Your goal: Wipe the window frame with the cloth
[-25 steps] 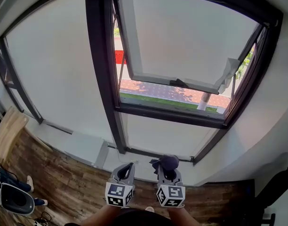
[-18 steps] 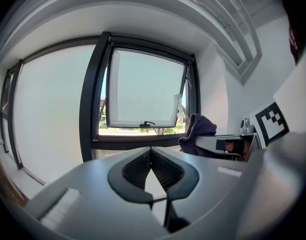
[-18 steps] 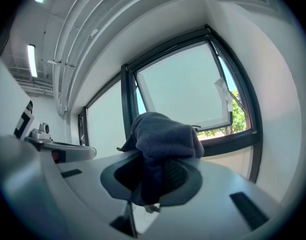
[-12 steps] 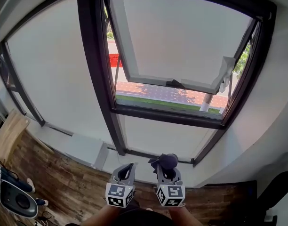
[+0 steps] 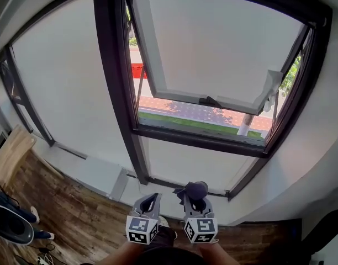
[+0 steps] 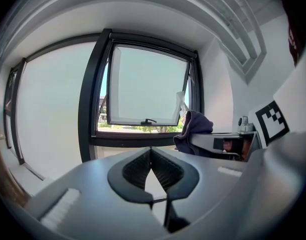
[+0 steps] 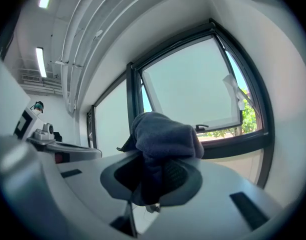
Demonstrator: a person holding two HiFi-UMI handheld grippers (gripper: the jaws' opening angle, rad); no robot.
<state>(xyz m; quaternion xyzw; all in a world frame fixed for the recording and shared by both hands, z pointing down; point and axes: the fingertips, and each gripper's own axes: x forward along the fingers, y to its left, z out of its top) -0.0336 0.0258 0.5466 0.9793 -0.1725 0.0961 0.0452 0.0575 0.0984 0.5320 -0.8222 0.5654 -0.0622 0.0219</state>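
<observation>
A dark window frame (image 5: 118,93) rises ahead, its top-hung sash (image 5: 213,54) swung outward with a black handle (image 5: 212,100) on its lower rail. My right gripper (image 5: 195,199) is shut on a dark blue cloth (image 5: 192,191), which bunches up above its jaws (image 7: 160,134). To its left my left gripper (image 5: 151,201) is shut with nothing between its fingers (image 6: 151,154). Both grippers hang low, well short of the window frame (image 6: 90,99). The cloth (image 6: 193,129) also shows at the right of the left gripper view.
A white rag or plastic scrap (image 5: 271,84) hangs at the sash's right corner. Wood-patterned floor (image 5: 75,214) lies below, with a pale wooden surface (image 5: 9,153) at the left. White wall (image 5: 318,148) flanks the window on the right. Grass and paving show outside.
The view has shifted slightly, with the window drifting left then back right and down. Both grippers keep their places and the cloth stays held.
</observation>
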